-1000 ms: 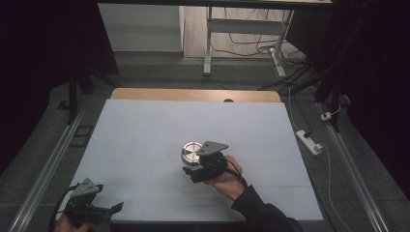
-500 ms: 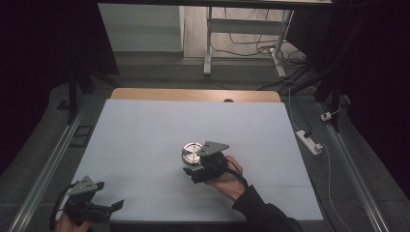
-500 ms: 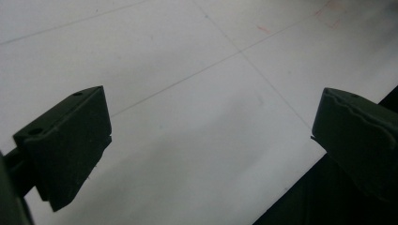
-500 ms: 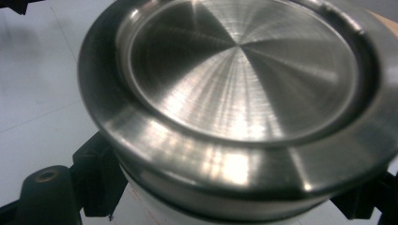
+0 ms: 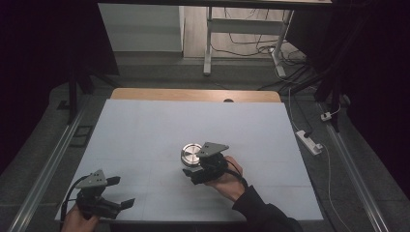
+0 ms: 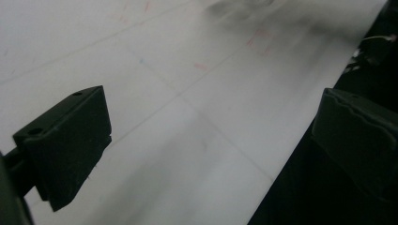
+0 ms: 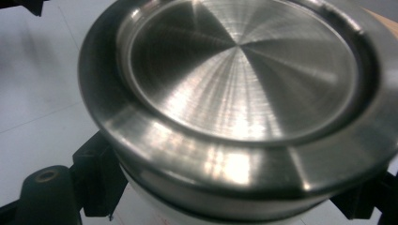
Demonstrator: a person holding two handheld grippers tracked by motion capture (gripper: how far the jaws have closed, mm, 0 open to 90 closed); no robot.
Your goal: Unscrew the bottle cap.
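Note:
A round metal tin [image 5: 191, 153] with a brushed steel lid [image 7: 239, 70] sits on the white table sheet [image 5: 145, 130], right of centre. My right gripper [image 5: 193, 166] comes at it from the near side. Its black fingers [image 7: 96, 176] flank the pale body under the lid on both sides, shut on the tin. My left gripper [image 5: 121, 192] hovers at the near left corner, its two jaws far apart with nothing between them. In the left gripper view the left gripper [image 6: 211, 108] looks along the sheet's front edge [image 6: 281, 159].
A wooden strip [image 5: 193, 94] runs along the table's far edge. Metal rails [image 5: 43, 179] flank both sides. On the floor lie a white power strip [image 5: 308, 141] to the right and cables around a desk leg [image 5: 208, 43] behind the table.
My left gripper has drifted slightly right and up near the front left corner. The right gripper and the tin have stayed where they were.

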